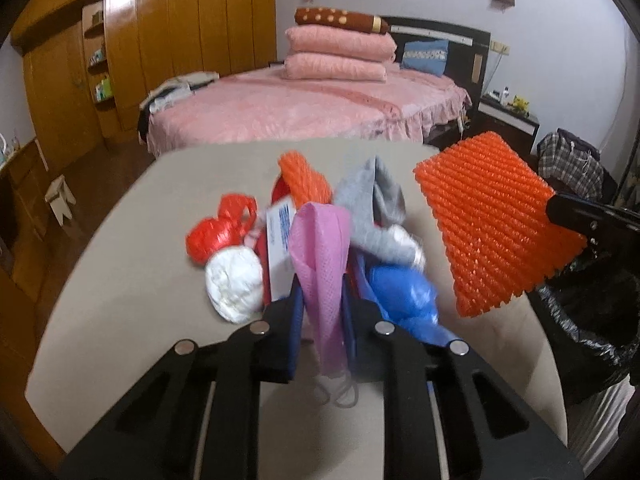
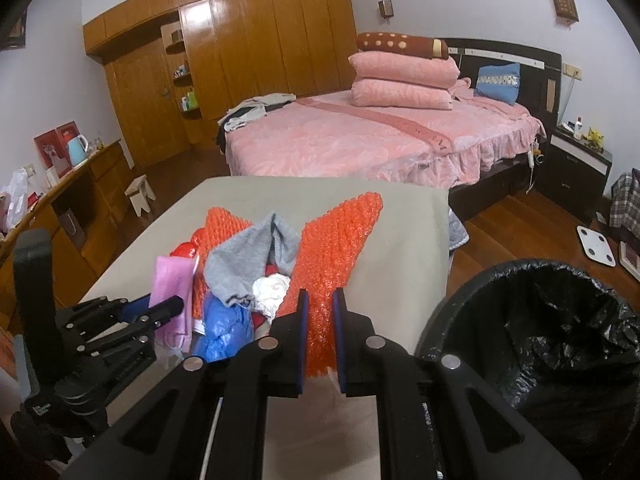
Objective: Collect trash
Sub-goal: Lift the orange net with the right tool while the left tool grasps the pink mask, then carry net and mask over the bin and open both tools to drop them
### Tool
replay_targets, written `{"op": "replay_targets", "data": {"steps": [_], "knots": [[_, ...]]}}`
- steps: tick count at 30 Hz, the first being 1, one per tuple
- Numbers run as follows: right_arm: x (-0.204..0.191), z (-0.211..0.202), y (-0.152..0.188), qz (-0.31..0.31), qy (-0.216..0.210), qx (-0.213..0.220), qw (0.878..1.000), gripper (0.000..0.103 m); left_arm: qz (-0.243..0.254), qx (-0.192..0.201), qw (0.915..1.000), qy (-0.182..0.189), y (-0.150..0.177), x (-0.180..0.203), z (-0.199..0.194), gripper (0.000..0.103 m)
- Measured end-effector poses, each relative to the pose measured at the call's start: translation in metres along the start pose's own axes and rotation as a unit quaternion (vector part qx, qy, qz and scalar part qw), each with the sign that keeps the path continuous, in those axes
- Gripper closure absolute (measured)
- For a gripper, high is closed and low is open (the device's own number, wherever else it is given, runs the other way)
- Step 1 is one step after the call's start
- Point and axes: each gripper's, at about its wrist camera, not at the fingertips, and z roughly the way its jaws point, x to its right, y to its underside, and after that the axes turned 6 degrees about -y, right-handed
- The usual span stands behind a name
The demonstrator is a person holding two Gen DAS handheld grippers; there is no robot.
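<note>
My left gripper [image 1: 322, 296] is shut on a pink mesh bag [image 1: 320, 248] and holds it above the beige table [image 1: 132, 264]; it also shows in the right wrist view [image 2: 172, 300]. My right gripper [image 2: 320, 300] is shut on an orange bubble-wrap sheet [image 2: 340, 236], seen lifted at the right in the left wrist view [image 1: 496, 216]. A trash pile lies on the table: a red bag [image 1: 218, 232], a white wad [image 1: 236, 280], a grey sock [image 1: 372, 200], a blue bag [image 1: 404, 292], another orange piece [image 1: 304, 180]. A bin with a black liner [image 2: 552, 340] stands right of the table.
A pink bed [image 2: 360, 136] with stacked pillows stands behind the table. Wooden wardrobes [image 2: 240, 52] line the far wall. A small white stool [image 2: 140, 194], a nightstand [image 2: 580, 168] and a white scale [image 2: 596, 246] are on the wooden floor.
</note>
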Motion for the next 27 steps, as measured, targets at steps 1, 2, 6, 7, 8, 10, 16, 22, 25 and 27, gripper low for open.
{"op": "replay_targets", "data": {"steps": [1,2,6,7,8,10,16,22,25,27], "knots": [[-0.001,-0.004,-0.002,-0.002,0.001,0.005,1.000,0.091,0.000,0.008,1.0000,0.000,-0.003,0.000,-0.006,0.086],[-0.001,-0.008,-0.003,-0.003,0.002,0.009,1.000,0.091,-0.001,0.014,0.9999,0.002,-0.006,0.001,-0.011,0.086],[-0.001,-0.025,-0.008,-0.006,0.008,0.027,1.000,0.091,-0.001,0.032,0.9994,0.010,-0.020,0.005,-0.028,0.086],[-0.001,-0.028,-0.008,-0.006,0.009,0.029,1.000,0.091,0.000,0.037,0.9992,0.014,-0.024,0.008,-0.032,0.086],[0.001,-0.032,-0.008,-0.005,0.013,0.033,0.999,0.091,0.001,0.041,0.9990,0.017,-0.027,0.011,-0.035,0.086],[0.005,-0.041,-0.008,-0.003,0.019,0.039,0.999,0.091,0.004,0.047,0.9985,0.026,-0.033,0.018,-0.040,0.086],[0.027,-0.068,-0.005,0.010,0.049,0.053,0.997,0.091,0.019,0.054,0.9963,0.063,-0.050,0.051,-0.043,0.086],[0.061,-0.094,0.004,0.033,0.092,0.060,0.993,0.091,0.053,0.066,0.9905,0.109,-0.058,0.103,-0.044,0.086],[0.085,-0.108,0.013,0.054,0.119,0.062,0.989,0.091,0.065,0.066,0.9867,0.133,-0.062,0.130,-0.041,0.086],[0.096,-0.113,0.018,0.063,0.134,0.060,0.987,0.091,0.070,0.065,0.9842,0.149,-0.063,0.145,-0.039,0.086]]}}
